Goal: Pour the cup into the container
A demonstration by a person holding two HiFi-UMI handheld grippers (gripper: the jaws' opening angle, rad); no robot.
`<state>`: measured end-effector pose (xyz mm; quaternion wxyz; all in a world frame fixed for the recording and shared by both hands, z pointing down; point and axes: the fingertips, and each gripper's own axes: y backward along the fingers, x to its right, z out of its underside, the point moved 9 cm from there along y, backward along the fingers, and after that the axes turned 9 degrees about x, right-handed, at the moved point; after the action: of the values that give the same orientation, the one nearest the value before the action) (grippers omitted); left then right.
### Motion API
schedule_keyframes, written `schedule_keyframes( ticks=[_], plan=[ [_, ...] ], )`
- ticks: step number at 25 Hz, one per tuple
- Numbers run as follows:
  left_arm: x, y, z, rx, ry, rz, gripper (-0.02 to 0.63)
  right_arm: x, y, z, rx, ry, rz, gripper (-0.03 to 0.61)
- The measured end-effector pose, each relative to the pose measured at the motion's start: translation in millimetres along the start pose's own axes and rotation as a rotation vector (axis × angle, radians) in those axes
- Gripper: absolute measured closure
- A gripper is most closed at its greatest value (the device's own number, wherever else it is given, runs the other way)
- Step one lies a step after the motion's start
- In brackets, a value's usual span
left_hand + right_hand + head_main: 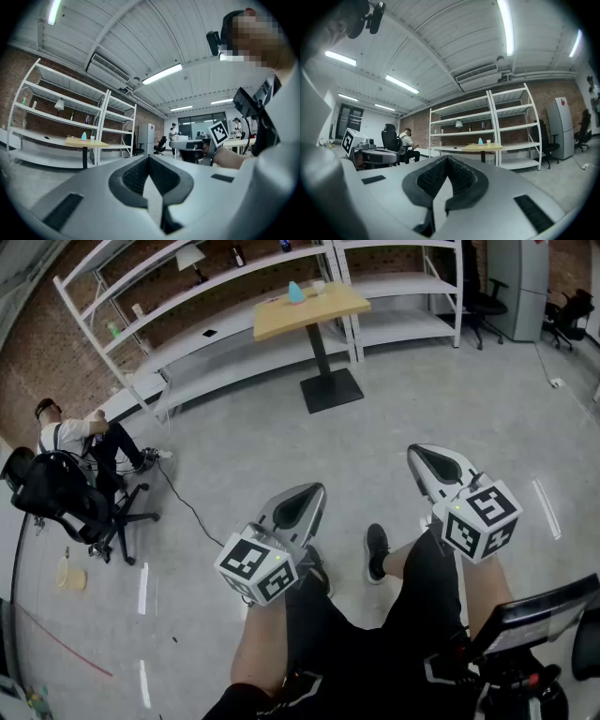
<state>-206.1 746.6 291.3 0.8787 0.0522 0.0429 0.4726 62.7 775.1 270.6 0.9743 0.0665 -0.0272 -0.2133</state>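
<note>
Far across the floor a wooden table carries a light blue vessel and a small white cup. Both also show in the left gripper view as the blue vessel and the cup, and in the right gripper view as the blue vessel and the cup. My left gripper and right gripper hang at waist height over the floor, well short of the table. In both gripper views the jaws meet with nothing between them: left gripper, right gripper.
White metal shelving runs behind the table. A person sits at the left beside a black office chair, with a cable across the floor. More office chairs stand at the back right. A black frame is near my right leg.
</note>
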Motion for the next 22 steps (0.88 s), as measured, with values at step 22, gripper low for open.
schedule_keyframes(
  ticks=[22],
  plan=[
    [-11.1,-17.4,25.2,-0.022,0.018,0.007,0.614,14.8,-13.3,16.4,-0.022,-0.006,0.002,0.578]
  ],
)
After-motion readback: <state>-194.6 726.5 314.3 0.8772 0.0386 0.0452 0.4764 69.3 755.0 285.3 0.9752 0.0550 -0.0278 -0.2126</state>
